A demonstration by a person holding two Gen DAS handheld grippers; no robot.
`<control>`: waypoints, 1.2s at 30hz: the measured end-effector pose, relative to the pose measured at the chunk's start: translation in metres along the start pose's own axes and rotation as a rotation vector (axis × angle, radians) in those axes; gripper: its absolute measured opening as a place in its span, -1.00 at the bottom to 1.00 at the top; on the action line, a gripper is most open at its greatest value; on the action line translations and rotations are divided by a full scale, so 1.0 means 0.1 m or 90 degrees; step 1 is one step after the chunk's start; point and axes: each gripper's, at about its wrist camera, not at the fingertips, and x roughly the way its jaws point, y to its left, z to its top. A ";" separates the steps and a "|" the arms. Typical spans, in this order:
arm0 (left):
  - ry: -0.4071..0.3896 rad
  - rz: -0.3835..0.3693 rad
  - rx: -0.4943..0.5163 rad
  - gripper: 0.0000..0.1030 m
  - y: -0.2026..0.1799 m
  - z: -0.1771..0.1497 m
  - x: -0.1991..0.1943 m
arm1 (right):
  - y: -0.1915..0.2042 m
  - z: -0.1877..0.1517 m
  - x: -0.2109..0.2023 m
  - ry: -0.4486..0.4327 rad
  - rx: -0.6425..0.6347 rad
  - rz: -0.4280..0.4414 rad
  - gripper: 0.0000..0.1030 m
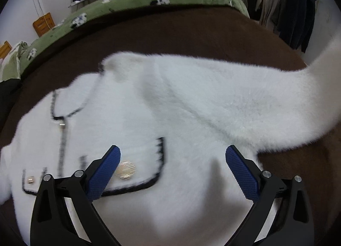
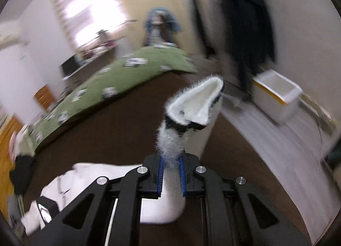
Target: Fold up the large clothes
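Not seeing any readable text here, honestly. The white fluffy jacket (image 1: 170, 118) is showing no label or brand, and the gold button (image 1: 126, 170) is looking too blurry to make out any marking.
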 end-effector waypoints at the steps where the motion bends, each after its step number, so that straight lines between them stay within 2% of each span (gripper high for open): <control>1: -0.007 0.002 -0.004 0.88 0.07 -0.01 -0.09 | 0.21 0.02 0.00 0.000 -0.023 0.017 -0.75; 3: -0.027 0.010 -0.009 0.88 0.27 -0.07 -0.30 | 0.70 0.04 0.00 0.004 -0.075 0.059 -0.75; 6: -0.029 0.037 -0.014 0.88 0.59 -0.19 -0.54 | 1.39 -0.07 0.08 0.020 -0.159 0.102 -0.75; 9: -0.030 0.073 -0.040 0.88 1.04 -0.38 -0.77 | 1.91 -0.25 0.24 0.057 -0.179 0.155 -0.75; 12: -0.019 0.107 -0.065 0.88 1.44 -0.59 -0.91 | 2.52 -0.60 0.50 0.106 -0.233 0.185 -0.75; 15: -0.004 0.135 -0.102 0.88 1.88 -0.84 -1.01 | 2.95 -1.21 0.94 0.204 -0.272 0.193 -0.75; 18: 0.019 0.155 -0.131 0.88 2.21 -1.09 -1.00 | 3.06 -1.89 1.30 0.305 -0.303 0.166 -0.75; 19: 0.025 0.159 -0.137 0.88 2.28 -1.15 -0.99 | 3.13 -2.03 1.37 0.324 -0.307 0.156 -0.73; 20: 0.034 0.163 -0.144 0.88 2.39 -1.22 -0.96 | 3.13 -2.20 1.43 0.341 -0.312 0.140 -0.72; 22: 0.041 0.164 -0.151 0.88 2.50 -1.31 -0.93 | 3.14 -2.35 1.42 0.330 -0.310 0.125 -0.71; 24: 0.045 0.161 -0.152 0.88 2.59 -1.37 -0.89 | 3.11 -2.34 1.39 0.325 -0.294 0.126 -0.56; 26: 0.047 0.155 -0.153 0.88 2.65 -1.43 -0.86 | 3.12 -2.34 1.39 0.337 -0.266 0.156 -0.03; 28: 0.047 0.144 -0.153 0.88 2.68 -1.42 -0.84 | 3.21 -2.38 1.37 0.340 -0.275 0.167 0.19; 31: 0.040 0.133 -0.144 0.88 2.68 -1.37 -0.83 | 3.32 -2.43 1.33 0.333 -0.305 0.154 0.27; 33: 0.030 0.124 -0.133 0.88 2.68 -1.30 -0.84 | 3.23 -2.35 1.31 0.336 -0.261 0.169 0.33; 36: 0.021 0.103 -0.122 0.88 2.68 -1.18 -0.86 | 3.08 -2.14 1.12 0.301 -0.200 0.159 0.44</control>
